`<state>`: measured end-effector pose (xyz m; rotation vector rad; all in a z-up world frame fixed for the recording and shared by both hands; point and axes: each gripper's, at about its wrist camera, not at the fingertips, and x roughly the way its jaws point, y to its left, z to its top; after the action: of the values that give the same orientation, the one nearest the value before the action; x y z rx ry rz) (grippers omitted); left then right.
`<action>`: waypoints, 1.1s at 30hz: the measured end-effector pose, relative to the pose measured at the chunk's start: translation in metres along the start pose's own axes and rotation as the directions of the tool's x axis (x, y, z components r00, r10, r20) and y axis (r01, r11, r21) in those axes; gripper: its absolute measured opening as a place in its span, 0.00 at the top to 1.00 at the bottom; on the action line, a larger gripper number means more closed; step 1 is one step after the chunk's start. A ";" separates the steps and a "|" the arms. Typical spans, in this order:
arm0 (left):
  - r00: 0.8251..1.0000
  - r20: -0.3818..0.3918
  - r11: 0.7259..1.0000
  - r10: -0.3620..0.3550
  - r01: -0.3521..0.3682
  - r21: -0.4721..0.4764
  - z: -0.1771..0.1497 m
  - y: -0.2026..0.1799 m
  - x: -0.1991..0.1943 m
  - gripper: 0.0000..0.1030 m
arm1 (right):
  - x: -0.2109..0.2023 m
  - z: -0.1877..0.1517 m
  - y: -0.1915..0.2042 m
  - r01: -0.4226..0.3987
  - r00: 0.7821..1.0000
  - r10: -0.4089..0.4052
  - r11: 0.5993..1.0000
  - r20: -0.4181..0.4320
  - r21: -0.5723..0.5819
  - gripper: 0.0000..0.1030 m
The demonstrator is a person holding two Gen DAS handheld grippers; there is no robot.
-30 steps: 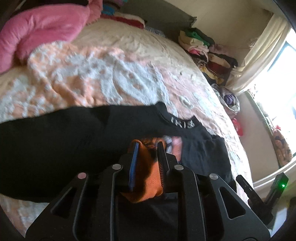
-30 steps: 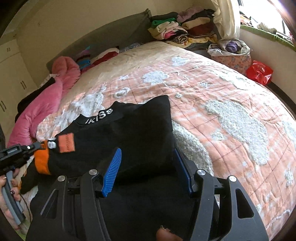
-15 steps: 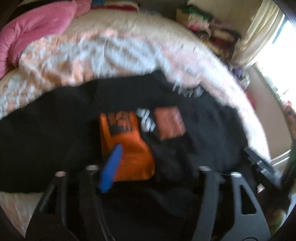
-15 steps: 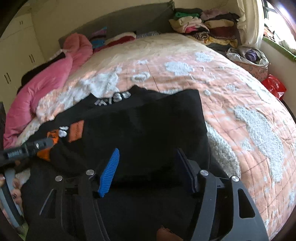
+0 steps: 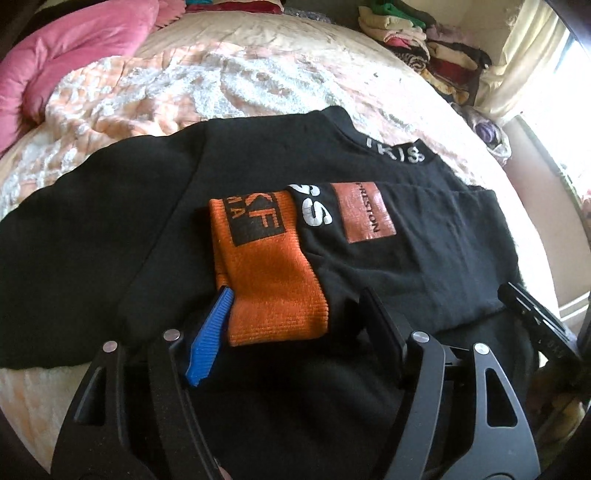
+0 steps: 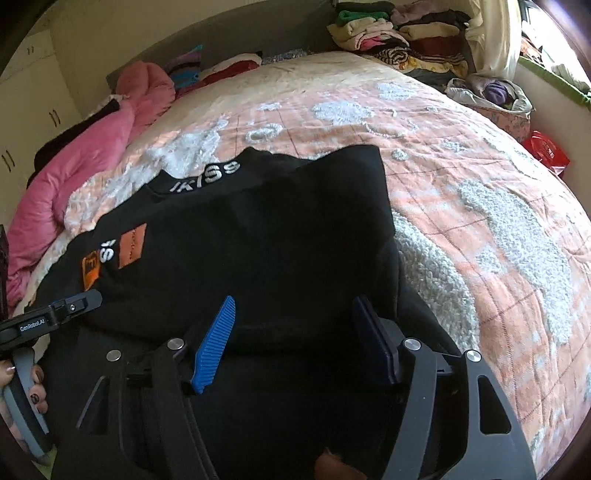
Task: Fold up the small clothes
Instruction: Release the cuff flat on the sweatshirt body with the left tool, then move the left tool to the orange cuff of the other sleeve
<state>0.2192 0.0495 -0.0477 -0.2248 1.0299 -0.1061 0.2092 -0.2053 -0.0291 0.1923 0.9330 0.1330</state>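
Observation:
A black sweatshirt (image 5: 110, 221) lies on the bed, collar lettering away from me; it also shows in the right wrist view (image 6: 277, 240). One sleeve is folded across the body, its orange cuff (image 5: 269, 280) lying flat. My left gripper (image 5: 295, 310) is open, its fingers on either side of the cuff's near end, holding nothing. My right gripper (image 6: 295, 317) is open just above the sweatshirt's folded right side, empty. The left gripper's tip (image 6: 74, 304) shows at the left of the right wrist view.
The bed has an orange and white fleecy blanket (image 6: 480, 221). A pink duvet (image 5: 74, 55) lies at the far left. Stacks of folded clothes (image 6: 399, 33) sit at the far right corner. A basket (image 6: 495, 96) and a red bag (image 6: 546, 151) stand beside the bed.
My left gripper has opened and let go of the orange cuff, which now lies flat on the sweatshirt. The right gripper stayed open and shifted slightly over the garment.

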 end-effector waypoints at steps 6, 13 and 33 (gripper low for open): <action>0.999 0.034 1.000 -0.001 0.001 -0.002 -0.001 0.000 -0.016 0.32 | -0.017 0.002 0.003 0.007 0.999 -0.007 1.000 0.050 -0.001 0.26; 0.996 0.085 0.999 0.018 -0.015 -0.028 -0.003 0.010 -0.036 0.17 | -0.032 0.003 0.014 0.008 0.995 -0.006 1.000 0.098 -0.018 0.18; 0.961 0.246 0.975 0.127 -0.075 -0.210 -0.015 0.071 -0.095 0.09 | -0.056 0.009 0.076 -0.063 0.985 0.082 0.990 0.152 -0.127 0.05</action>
<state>0.1570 0.1347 0.0077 -0.3575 0.7894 0.1187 0.1811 -0.1435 0.0368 0.1221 0.7583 0.2384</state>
